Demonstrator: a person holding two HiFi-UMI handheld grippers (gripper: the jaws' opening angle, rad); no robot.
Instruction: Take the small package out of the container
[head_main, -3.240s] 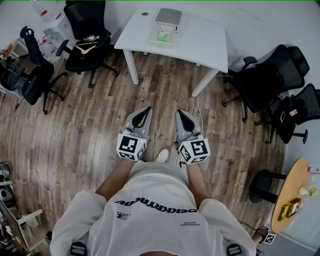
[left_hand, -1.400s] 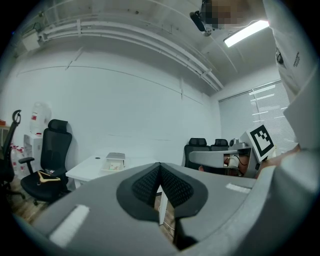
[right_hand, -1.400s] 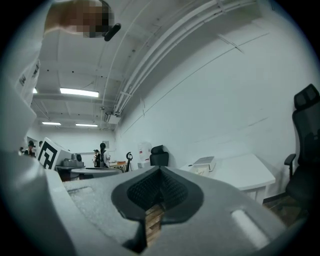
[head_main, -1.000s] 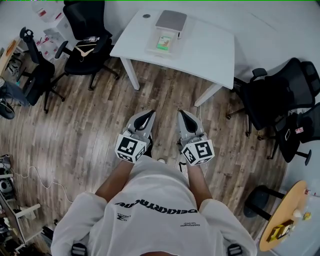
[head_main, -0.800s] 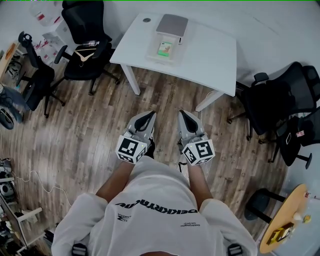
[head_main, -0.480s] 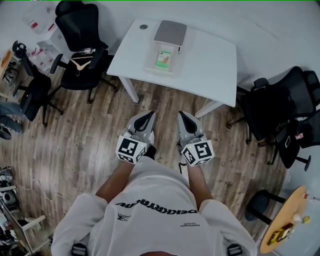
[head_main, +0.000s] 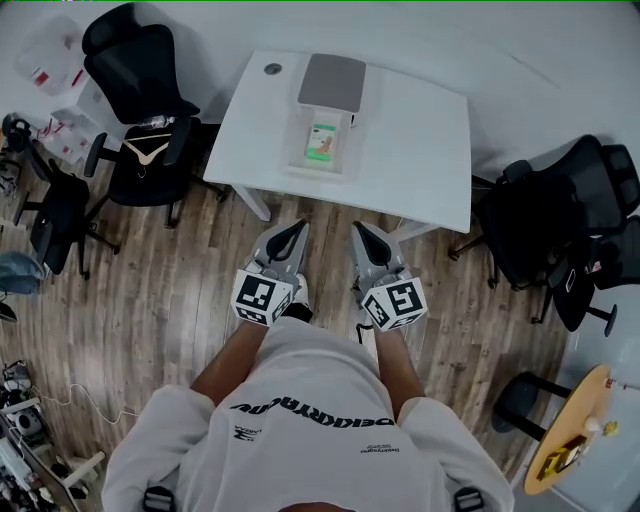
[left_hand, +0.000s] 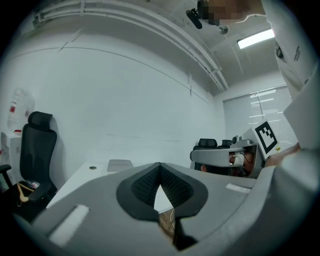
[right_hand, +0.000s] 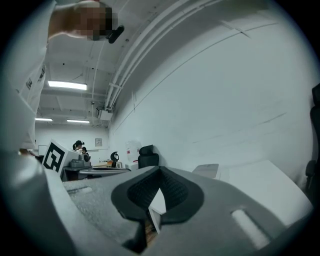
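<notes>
White table (head_main: 425, 130); small package (head_main: 322, 141) in container (head_main: 298, 160), long axis pointing away

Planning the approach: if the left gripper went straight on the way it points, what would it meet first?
Probably the white table, at or just over its near edge; nothing stands between. If it clears the top, the clear container comes next. Height is hard to judge.
</notes>
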